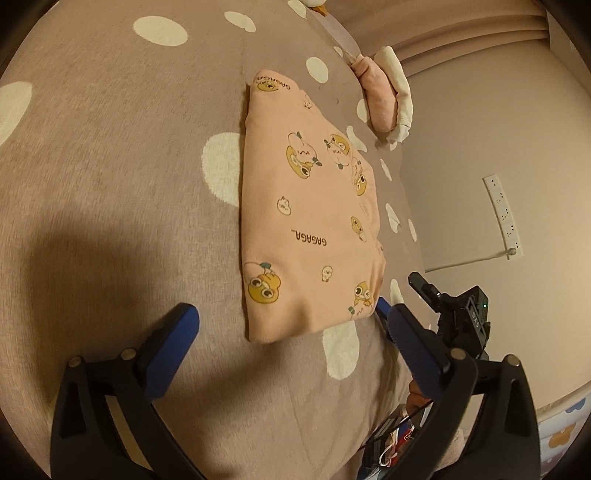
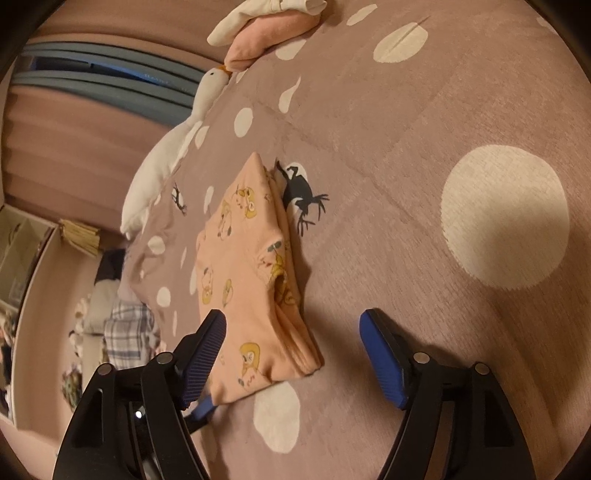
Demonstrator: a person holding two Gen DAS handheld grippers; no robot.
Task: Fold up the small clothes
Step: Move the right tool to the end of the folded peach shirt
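Observation:
A small peach garment (image 1: 310, 225) with yellow duck prints lies folded into a flat rectangle on the mauve, white-spotted bedspread (image 1: 110, 166). My left gripper (image 1: 295, 343) is open just in front of its near edge, holding nothing. In the right wrist view the same garment (image 2: 243, 273) lies folded, its layered edge toward the right. My right gripper (image 2: 295, 350) is open over its near corner, holding nothing. The right gripper's blue fingertip (image 1: 384, 308) shows beside the garment's near right corner in the left wrist view.
A rolled pink and cream cloth (image 1: 384, 99) lies at the bed's far edge; it also shows in the right wrist view (image 2: 269, 33). A white goose plush (image 2: 166, 155) lies along the bed's left side. A power strip (image 1: 504, 218) hangs on the wall. Clutter sits on the floor (image 2: 122, 325).

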